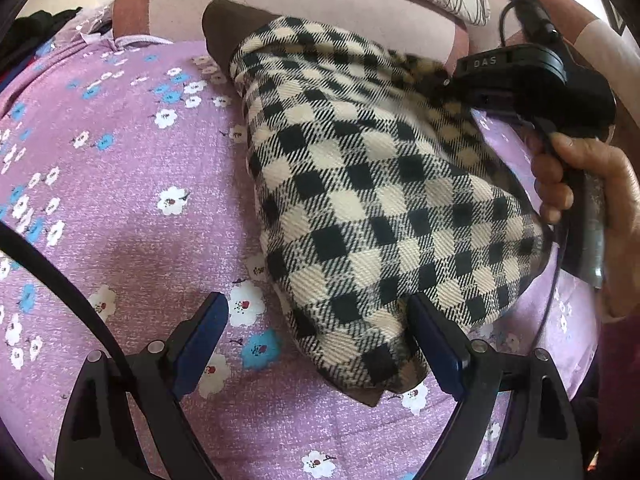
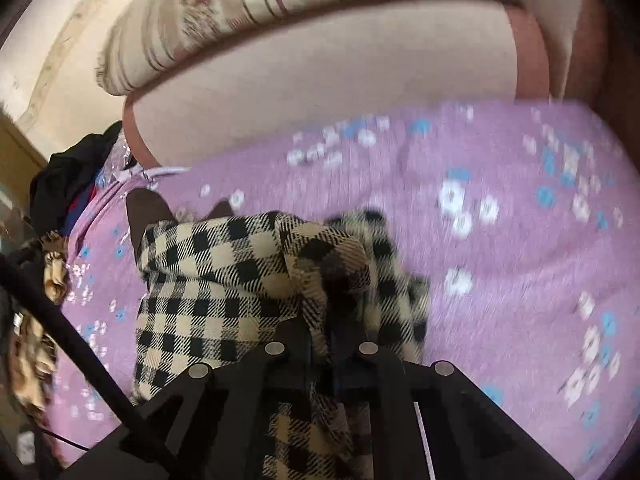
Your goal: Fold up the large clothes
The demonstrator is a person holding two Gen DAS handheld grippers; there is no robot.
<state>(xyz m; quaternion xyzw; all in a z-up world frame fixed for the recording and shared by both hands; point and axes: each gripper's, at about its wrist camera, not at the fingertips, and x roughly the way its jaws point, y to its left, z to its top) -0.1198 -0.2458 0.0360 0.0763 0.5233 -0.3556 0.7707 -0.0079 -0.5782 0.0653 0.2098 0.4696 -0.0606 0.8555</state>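
A black-and-cream checked garment [image 1: 372,184] with a brown lining lies partly folded on the purple flowered bedsheet [image 1: 120,184]. My left gripper [image 1: 320,332] is open, its blue-padded fingers [image 1: 208,332] spread around the garment's near corner without holding it. My right gripper [image 2: 324,344] is shut on a bunched fold of the checked garment [image 2: 224,276] and lifts it above the bed. In the left wrist view the right gripper's black body [image 1: 532,80] and the hand holding it are at the garment's far right edge.
A pink headboard cushion [image 1: 320,4] runs along the far side of the bed, with a striped pillow [image 2: 280,8] on top. Dark clothes [image 2: 68,184] are piled at the bed's far left corner. A patterned cloth [image 2: 36,320] hangs at the left edge.
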